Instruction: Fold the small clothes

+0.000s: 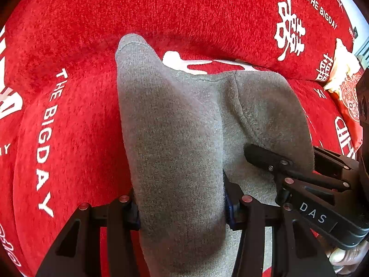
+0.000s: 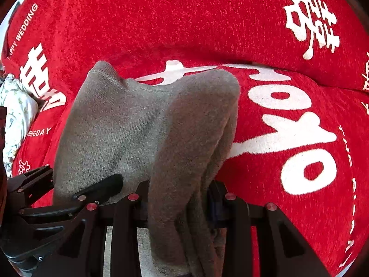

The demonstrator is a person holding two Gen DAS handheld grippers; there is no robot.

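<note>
1. The left gripper (image 1: 182, 210) is clenching a thick fold of the grey knit garment (image 1: 175, 124); the cloth is filling the whole gap between its two black fingers (image 1: 124, 217) and is bulging out ahead of them.
2. The right gripper (image 2: 177, 210) is likewise clamping a bunched fold of the same garment (image 2: 143, 124); its fingers (image 2: 129, 210) are pressing the knit from both sides.
3. The garment is stretching away from both sets of tongs, its long axis running straight ahead of the fingertips; the far end, a stitched hem corner (image 1: 130, 42), is pointing away from the tongs and slightly to their left.
4. In the left wrist view, the right gripper (image 1: 272, 161) is entering just to the right, gripping the neighbouring portion of cloth.
5. Beneath and beyond the tongs, a red plush cover (image 1: 69, 46) with white lettering is lying under the garment.
6. To the right gripper's far left, a pale floral cloth (image 2: 16, 110) is resting on the cover.
</note>
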